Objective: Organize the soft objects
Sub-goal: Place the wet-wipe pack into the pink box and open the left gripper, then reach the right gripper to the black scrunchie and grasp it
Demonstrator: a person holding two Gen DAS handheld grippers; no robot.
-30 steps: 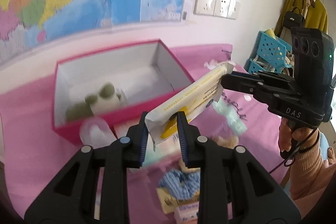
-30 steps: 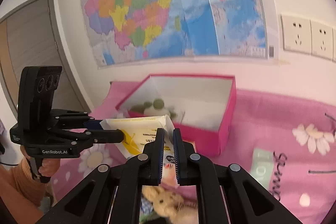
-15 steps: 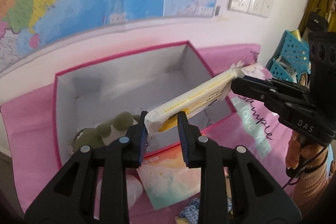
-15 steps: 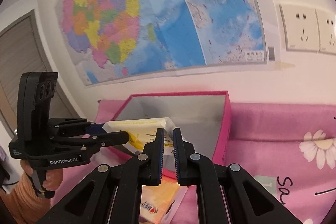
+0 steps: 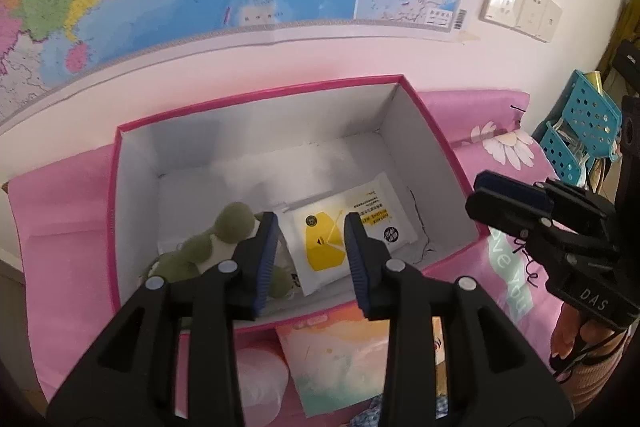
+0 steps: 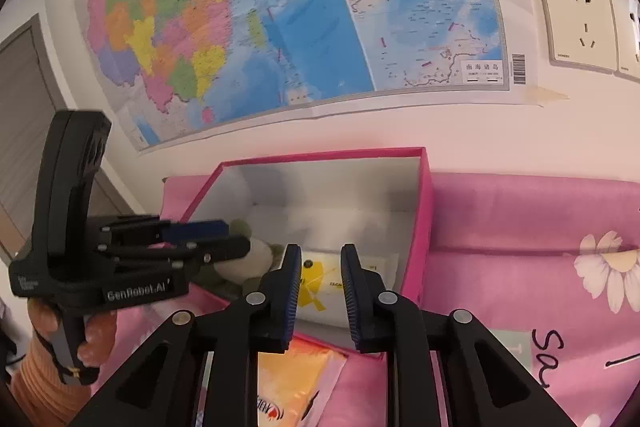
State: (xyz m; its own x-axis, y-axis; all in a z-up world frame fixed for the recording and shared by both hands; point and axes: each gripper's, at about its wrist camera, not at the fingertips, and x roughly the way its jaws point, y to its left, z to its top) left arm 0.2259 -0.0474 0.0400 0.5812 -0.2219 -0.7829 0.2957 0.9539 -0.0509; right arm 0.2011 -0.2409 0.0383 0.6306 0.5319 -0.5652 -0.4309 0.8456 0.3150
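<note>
a white wipes pack (image 5: 344,231) w/ a yellow panel is seen lying flat on the floor of a pink-rimmed box (image 5: 256,97), toward the box's right half. it is placed below and just ahead of the left gripper (image 5: 310,247), framed between its two fingers but not touched by them. its long axis is set on a diagonal, from the near-left of the box floor up toward the far-right wall.

both grippers' jaws have just been opening. the left gripper's jaws are held apart w/ nothing between the pads; the pack is lower down, resting in the box. the right gripper (image 6: 320,279) is likewise parted and empty, hung over the box's near rim, w/ the pack seen beyond and below its tips. the left gripper is judged nearer the pack; the right is kept off to the box's right side.

the pack is shown as a soft, flat, rectangular pouch, white w/ small printed text and a round dark logo near one end; its edges look crimped. a green-and-white plush toy (image 5: 218,243) is tucked in the box's near-left corner, just beside the pack's left end, poss. touching it. more items are left outside on the pink cloth (image 5: 64,227), incl. a pastel pouch (image 5: 344,351) just in front of the box.
</note>
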